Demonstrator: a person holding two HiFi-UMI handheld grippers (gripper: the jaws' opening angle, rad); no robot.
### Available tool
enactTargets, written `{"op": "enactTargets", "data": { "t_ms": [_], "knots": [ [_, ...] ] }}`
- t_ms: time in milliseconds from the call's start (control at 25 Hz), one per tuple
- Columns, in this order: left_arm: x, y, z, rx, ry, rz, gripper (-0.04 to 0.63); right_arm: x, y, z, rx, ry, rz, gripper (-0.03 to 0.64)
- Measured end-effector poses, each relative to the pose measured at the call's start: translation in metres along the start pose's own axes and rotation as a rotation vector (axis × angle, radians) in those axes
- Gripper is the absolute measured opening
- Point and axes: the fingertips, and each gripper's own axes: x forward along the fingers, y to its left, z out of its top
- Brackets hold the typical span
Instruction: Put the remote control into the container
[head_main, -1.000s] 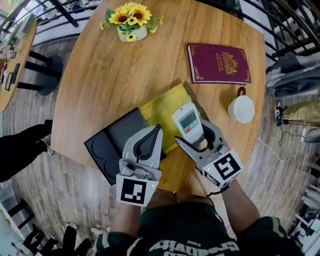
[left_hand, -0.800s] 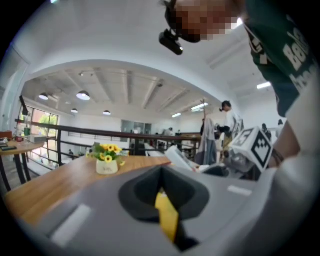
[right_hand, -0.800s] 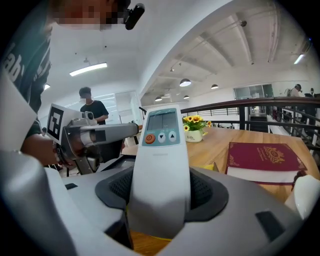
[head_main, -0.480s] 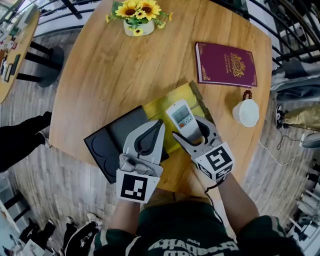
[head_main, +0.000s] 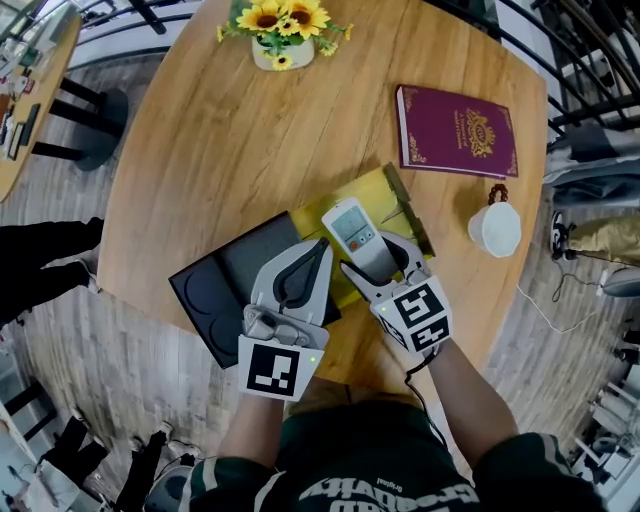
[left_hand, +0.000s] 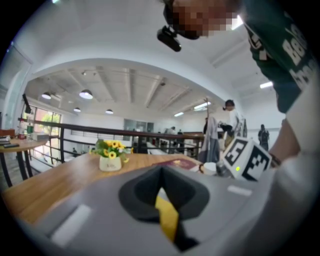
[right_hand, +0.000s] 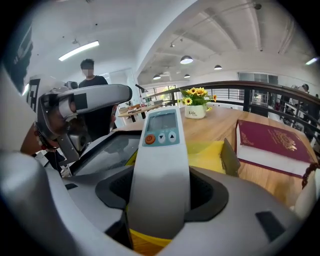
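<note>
The white remote control (head_main: 350, 231), with a small screen and an orange button, is held in my right gripper (head_main: 366, 253), which is shut on its lower half. It hangs tilted over the front left of the yellow-lined open container (head_main: 390, 195). In the right gripper view the remote (right_hand: 160, 150) rises between the jaws, with the yellow inside of the container (right_hand: 210, 152) behind it. My left gripper (head_main: 320, 250) is shut and holds nothing; it sits just left of the remote, over a dark grey tray-like lid (head_main: 215, 290). In the left gripper view the left gripper (left_hand: 161, 187) shows its jaws together.
On the round wooden table (head_main: 200, 150) lie a maroon book (head_main: 458, 132) at the back right, a white cup (head_main: 495, 228) near the right edge and a vase of sunflowers (head_main: 282, 30) at the back. A person's leg (head_main: 40, 270) is at the left on the floor.
My right gripper has carried the remote a little to the left, from the right part of the yellow container toward its front left. The left gripper has barely moved.
</note>
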Motion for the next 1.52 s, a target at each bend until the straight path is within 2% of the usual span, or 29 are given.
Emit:
{"op": "enactTargets", "data": {
  "t_ms": [400, 880, 1160, 1440, 1520],
  "knots": [
    [0.003, 0.003, -0.01, 0.017, -0.012, 0.007, -0.005, 0.016, 0.001, -0.017, -0.041, 0.193, -0.026, 0.296],
    [-0.002, 0.01, -0.02, -0.009, -0.03, 0.026, -0.005, 0.029, -0.001, -0.037, -0.069, 0.426, -0.043, 0.296],
    [-0.004, 0.013, -0.022, -0.04, -0.03, 0.042, -0.005, 0.034, -0.006, -0.036, -0.142, 0.508, -0.037, 0.296],
    [-0.007, 0.014, -0.024, -0.066, -0.04, 0.056, -0.005, 0.038, -0.001, -0.046, -0.149, 0.547, -0.022, 0.296],
    [-0.009, 0.013, -0.026, -0.03, -0.024, 0.057, -0.005, 0.039, 0.0, -0.049, -0.146, 0.55, -0.021, 0.296]
  ]
}}
